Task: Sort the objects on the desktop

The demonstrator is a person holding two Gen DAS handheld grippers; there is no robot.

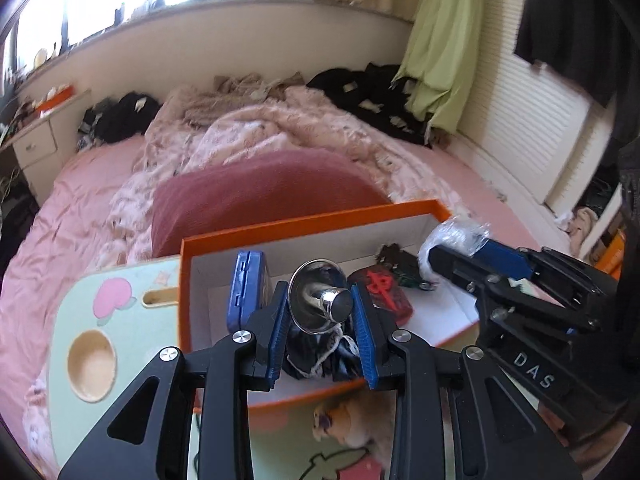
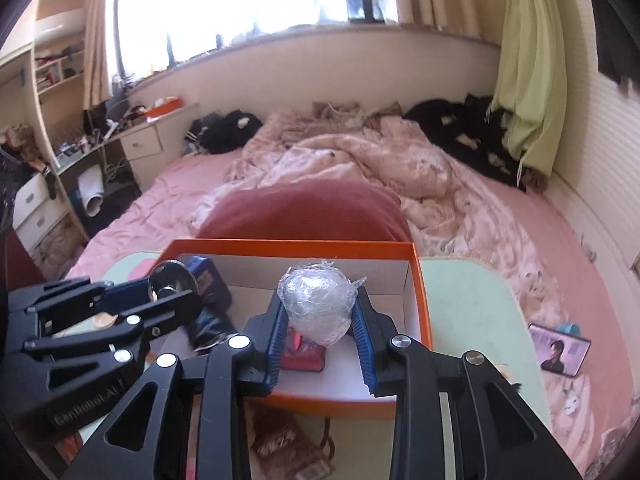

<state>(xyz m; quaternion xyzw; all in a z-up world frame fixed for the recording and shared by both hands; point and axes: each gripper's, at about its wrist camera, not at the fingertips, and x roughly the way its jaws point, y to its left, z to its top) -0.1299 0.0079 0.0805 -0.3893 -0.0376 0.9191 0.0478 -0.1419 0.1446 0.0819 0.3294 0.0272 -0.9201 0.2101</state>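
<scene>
Both tongs are loaded and hanging over the orange box (image 2: 424,280), which sits on the pale green surface (image 2: 480,312) on the bed (image 2: 520,216).

Left tongs (image 1: 322,320): pinching a shiny metal piece with a flared disc and round knob (image 1: 320,300), dark fabric with a white cord (image 1: 320,356) bunched below it between the pads. It is held above the box's near-left part, just beside the blue case (image 1: 246,292) that stands on edge against the left wall.

Right tongs (image 2: 320,320): clasping a ball wrapped in clear crinkled film (image 2: 318,304), above the middle-right of the box. The wrap bulges past the pads, so the hold looks shallow; I cannot tell how firmly the pads bite.

Already in the box: the red tin (image 1: 382,292) and a small dark item (image 1: 400,266) toward the far-right corner.

Notes for this step (judgement):
- Lower each load until it nearly meets the box floor before letting go; the ball will likely roll if dropped.
- Set the ball in the bare right part, against the right wall, clear of the red tin.
- Release one side at a time; the two tongs are close together and could knock each other.
- Keep the metal piece off the blue case, or it may tip it.
- Watch that the cord does not catch on a pad.
</scene>
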